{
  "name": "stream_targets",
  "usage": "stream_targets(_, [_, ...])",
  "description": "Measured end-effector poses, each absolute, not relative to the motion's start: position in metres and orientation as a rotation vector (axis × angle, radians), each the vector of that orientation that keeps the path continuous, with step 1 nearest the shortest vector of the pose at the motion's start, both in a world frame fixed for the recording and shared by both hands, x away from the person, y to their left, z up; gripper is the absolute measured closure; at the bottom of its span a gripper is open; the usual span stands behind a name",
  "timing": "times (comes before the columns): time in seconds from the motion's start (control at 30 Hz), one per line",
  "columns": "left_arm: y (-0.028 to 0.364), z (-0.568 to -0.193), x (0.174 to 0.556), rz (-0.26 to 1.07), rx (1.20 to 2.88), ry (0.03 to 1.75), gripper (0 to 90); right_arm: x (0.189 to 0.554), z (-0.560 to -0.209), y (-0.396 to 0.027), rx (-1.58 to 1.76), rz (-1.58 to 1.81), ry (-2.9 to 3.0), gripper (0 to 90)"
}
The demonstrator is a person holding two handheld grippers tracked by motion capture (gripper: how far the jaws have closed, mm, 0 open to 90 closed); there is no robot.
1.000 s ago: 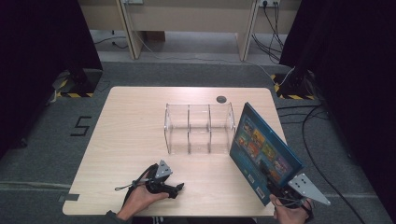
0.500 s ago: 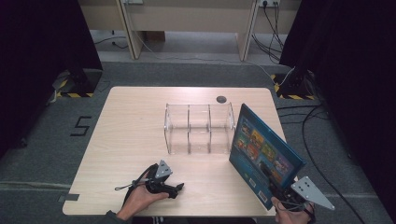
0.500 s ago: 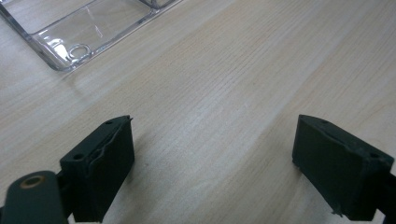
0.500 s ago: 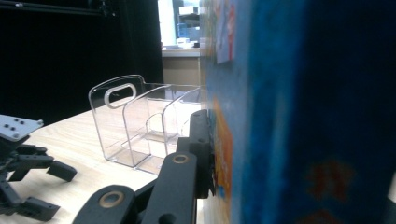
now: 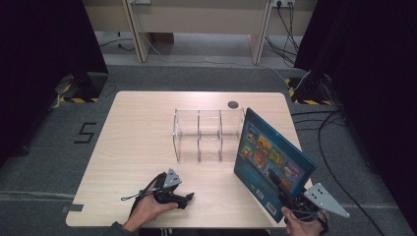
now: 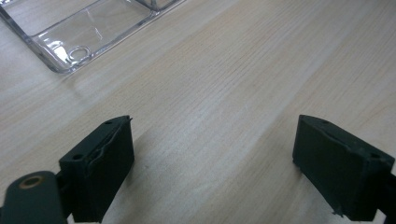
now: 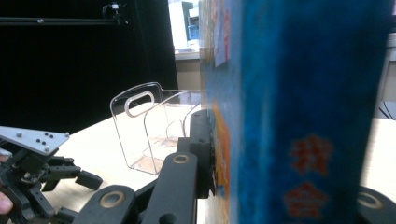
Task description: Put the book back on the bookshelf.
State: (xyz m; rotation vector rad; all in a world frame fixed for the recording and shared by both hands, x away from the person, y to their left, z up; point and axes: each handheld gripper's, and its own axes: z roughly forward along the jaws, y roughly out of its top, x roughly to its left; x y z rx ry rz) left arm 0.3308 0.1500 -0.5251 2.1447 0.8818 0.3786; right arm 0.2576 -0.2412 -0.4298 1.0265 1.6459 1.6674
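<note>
While the right gripper clamps the lower edge of the blue picture book, its jaws are closed as far as the book's thickness allows, one black jaw pressed flat on the printed cover in the right gripper view; the book stands upright on edge, lifted and tilted over the near right part of the table, its illustrated cover facing left towards the clear organizer; the book's upper corner sits just beside the organizer's right end, whether touching cannot be told; left gripper rests low at the near edge of the table, held in the person's left hand; its jaws stand wide apart with nothing but bare wood between them in the left gripper view; the clear organizer lies ahead of those jaws, apart from them; it has three compartments, upright at mid-table; a small dark disc lies on the far side of the table behind the organizer.
</note>
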Motion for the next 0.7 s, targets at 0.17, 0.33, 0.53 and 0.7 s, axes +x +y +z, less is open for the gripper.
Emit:
stream_targets(0.17, [0.153, -0.525, 0.332, 0.372, 2.15, 0.865, 11.8, 0.266, -0.422, -0.235, 1.033, 1.687, 1.627, 82.0])
stream_targets(0.33, [0.159, -0.525, 0.334, 0.378, 2.144, 0.879, 11.8, 0.279, -0.418, -0.227, 1.046, 1.713, 1.606, 82.0])
stream_targets(0.53, [0.161, -0.525, 0.334, 0.378, 2.145, 0.88, 11.8, 0.291, -0.416, -0.221, 1.051, 1.699, 1.606, 82.1])
stream_targets(0.7, [0.161, -0.525, 0.334, 0.378, 2.145, 0.88, 11.7, 0.3, -0.413, -0.215, 1.05, 1.702, 1.595, 82.0])
